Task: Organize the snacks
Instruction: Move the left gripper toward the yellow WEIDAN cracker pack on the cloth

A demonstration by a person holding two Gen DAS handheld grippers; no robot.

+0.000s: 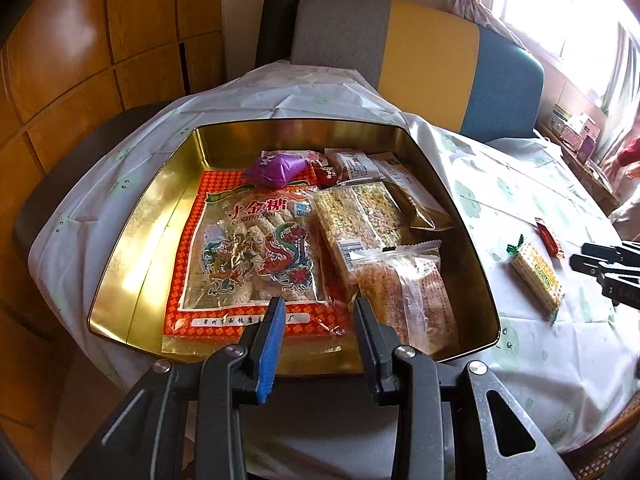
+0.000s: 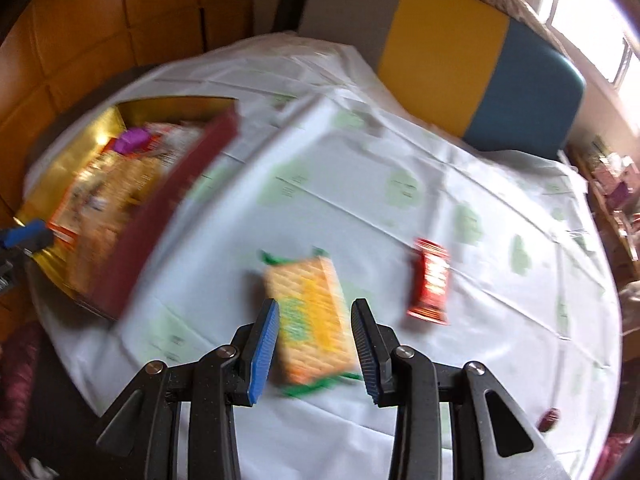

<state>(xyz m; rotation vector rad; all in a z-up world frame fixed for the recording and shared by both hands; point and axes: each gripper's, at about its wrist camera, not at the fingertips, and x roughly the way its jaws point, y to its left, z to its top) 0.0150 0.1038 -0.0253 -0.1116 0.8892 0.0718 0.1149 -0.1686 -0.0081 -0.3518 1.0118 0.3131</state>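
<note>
1. A table under a white cloth (image 2: pixel 320 184) with pale green prints is filling most of both views, and a chair (image 1: pixel 424 56) with grey, yellow and blue panels is standing at its far edge, at the top of each frame
2. A gold tin (image 1: pixel 132 264) is sitting on the cloth and taking up the centre of the left wrist view; in the blurred right wrist view it is showing at the left edge with a dark red outer wall
3. Lying flat inside the tin is a large orange candy bag (image 1: pixel 248 256) on the left, with a purple packet (image 1: pixel 276 168) at its far end and clear packs of puffed-grain bars (image 1: pixel 360 216) crowding the right half
4. The left gripper (image 1: pixel 318 300) is hovering over the tin's near rim, at the bottom centre, its jaws standing partly apart with nothing between them
5. The right gripper (image 2: pixel 314 302) is hanging over the cracker pack (image 2: pixel 310 316), which is lying on the cloth right of the tin; the jaws are standing partly apart, one on either side of the pack, and not gripping it
6. A small red snack bar (image 2: pixel 430 284) is lying on the cloth just right of the cracker pack
</note>
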